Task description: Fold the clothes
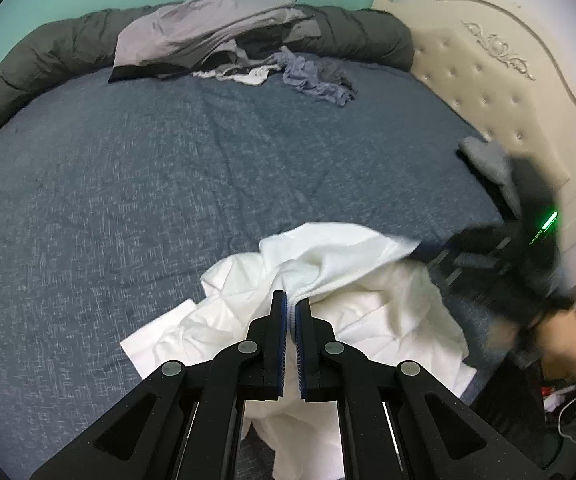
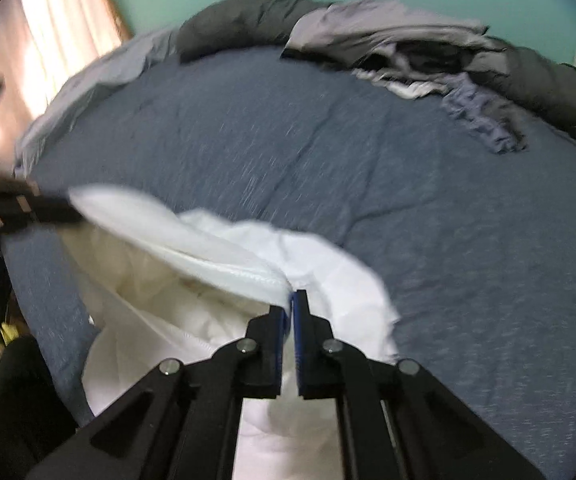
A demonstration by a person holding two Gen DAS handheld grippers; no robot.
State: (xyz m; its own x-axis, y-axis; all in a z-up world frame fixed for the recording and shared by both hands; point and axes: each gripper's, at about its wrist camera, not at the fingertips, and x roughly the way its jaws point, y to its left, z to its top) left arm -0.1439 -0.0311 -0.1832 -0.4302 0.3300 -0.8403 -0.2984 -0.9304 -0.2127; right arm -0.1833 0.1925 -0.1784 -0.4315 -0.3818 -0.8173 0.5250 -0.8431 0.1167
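White garment [image 1: 328, 280] up off the bed [image 1: 127, 180] at its near edge, and both claws are on it! Left claw [image 1: 292, 302] has its jaws pinched narrow on a bunched fold of the white cloth, right at the tips. Right claw [image 2: 291, 300] is doing the same at its end, jaws nearly together with a seamed edge of the garment caught between them. From the left wrist view you can see the right claw out to the side, blurred, with the cloth stretched across to it.

So where does that leave the job? The white piece is crumpled and hanging, part draped on the blue bedcover, part trailing below the claws toward the bed's edge. No flat panel, no clean crease that I can make out, so this one does not read as folded. It looks gripped at two points along one edge, which fits spreading it out as well as bringing it over.

Far side of the bed, a heap of clothes [image 1: 239, 52] in grey, white and blue lies loose against the dark duvet roll [image 1: 47, 52]. Those look unfolded too, so plenty appears left.
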